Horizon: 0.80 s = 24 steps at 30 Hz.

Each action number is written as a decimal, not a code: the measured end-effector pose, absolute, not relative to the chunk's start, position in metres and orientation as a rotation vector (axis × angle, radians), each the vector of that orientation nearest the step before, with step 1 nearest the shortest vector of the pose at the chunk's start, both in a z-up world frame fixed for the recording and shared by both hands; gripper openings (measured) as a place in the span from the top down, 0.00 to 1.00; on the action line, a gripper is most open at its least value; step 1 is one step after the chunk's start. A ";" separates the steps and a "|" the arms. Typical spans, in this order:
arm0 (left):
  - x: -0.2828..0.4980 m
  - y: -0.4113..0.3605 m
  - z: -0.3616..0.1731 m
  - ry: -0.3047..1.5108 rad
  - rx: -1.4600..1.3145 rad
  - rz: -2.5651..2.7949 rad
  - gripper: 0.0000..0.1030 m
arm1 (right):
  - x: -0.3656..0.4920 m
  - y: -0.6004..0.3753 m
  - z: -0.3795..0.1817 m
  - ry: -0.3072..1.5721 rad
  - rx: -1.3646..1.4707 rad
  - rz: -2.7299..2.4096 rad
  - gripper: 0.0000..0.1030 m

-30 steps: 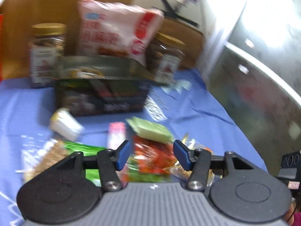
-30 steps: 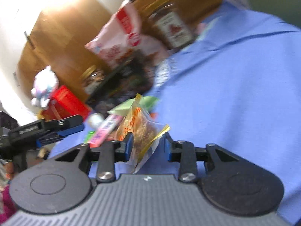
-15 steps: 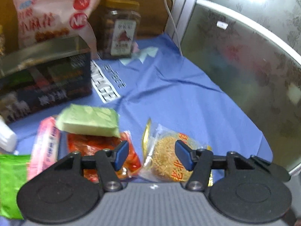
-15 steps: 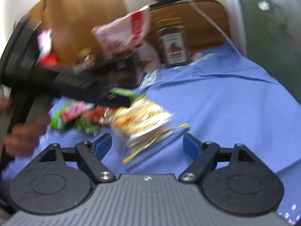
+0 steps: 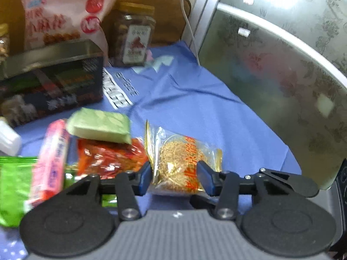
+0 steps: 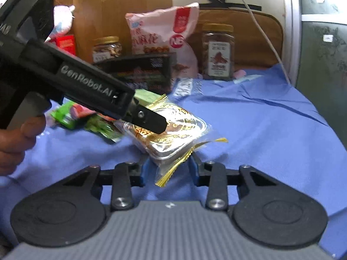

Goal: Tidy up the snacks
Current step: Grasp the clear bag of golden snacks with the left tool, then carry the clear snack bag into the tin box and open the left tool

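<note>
Blue cloth (image 6: 271, 130) covers the table, and near its middle lies the gold-trimmed pastry packet (image 5: 184, 162), a clear wrapper around a round sesame-crusted cake in a plastic tray, resting flat at the right edge of a loose heap of snacks. Both tools are working it at once: the left gripper (image 5: 175, 178) has its blue pads spread on either side of the packet's near end, not yet pressing, while the right gripper (image 6: 169, 170) stands spread around the crimped gold tail of the wrapper, its pads flanking the foil but, as far as I can judge, not closed on it. The step seems to be a pickup of this one packet, and it would go best if only one tool takes it: close on the stiff tray edge rather than the slippery tail, squeeze gently so the cake is not crushed, and lift straight up so the wrapper does not drag its neighbours. Just beside it on the left lie a red packet (image 5: 108, 158) with a green packet (image 5: 99, 127) stacked over it, a pink stick pack (image 5: 52, 162) and a bright green bag (image 5: 13, 184). Farther back sits the dark open box (image 5: 52, 82), a likely home for the small items, with a large pink bag (image 5: 65, 15) and a brown jar (image 5: 134, 39) standing behind it.
</note>
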<state>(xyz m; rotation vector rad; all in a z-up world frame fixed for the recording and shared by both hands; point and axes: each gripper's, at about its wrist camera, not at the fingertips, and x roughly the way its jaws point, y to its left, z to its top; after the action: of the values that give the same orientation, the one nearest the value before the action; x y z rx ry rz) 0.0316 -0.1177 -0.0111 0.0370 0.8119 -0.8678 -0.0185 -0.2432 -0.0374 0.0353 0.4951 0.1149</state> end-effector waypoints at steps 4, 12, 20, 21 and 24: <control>0.036 -0.091 0.008 0.747 -0.021 -0.833 0.57 | -0.009 -0.223 -0.020 0.431 -0.021 0.148 0.61; 0.086 -0.047 0.039 0.656 -0.128 -0.727 0.58 | 0.052 -0.192 0.011 0.339 -0.126 0.232 0.61; 0.172 -0.028 0.052 0.627 -0.225 -0.601 0.58 | 0.151 -0.174 0.032 0.333 -0.184 0.273 0.62; 0.182 -0.027 0.049 0.641 -0.235 -0.595 0.58 | 0.161 -0.172 0.032 0.339 -0.194 0.257 0.62; 0.205 -0.036 0.037 0.677 -0.232 -0.592 0.58 | 0.186 -0.177 0.031 0.367 -0.185 0.209 0.62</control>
<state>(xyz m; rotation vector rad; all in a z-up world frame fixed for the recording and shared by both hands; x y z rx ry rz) 0.2046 -0.0363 0.0374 -0.2323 0.6772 -0.5918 0.1861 -0.1769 0.0309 -0.1850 0.3667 0.2095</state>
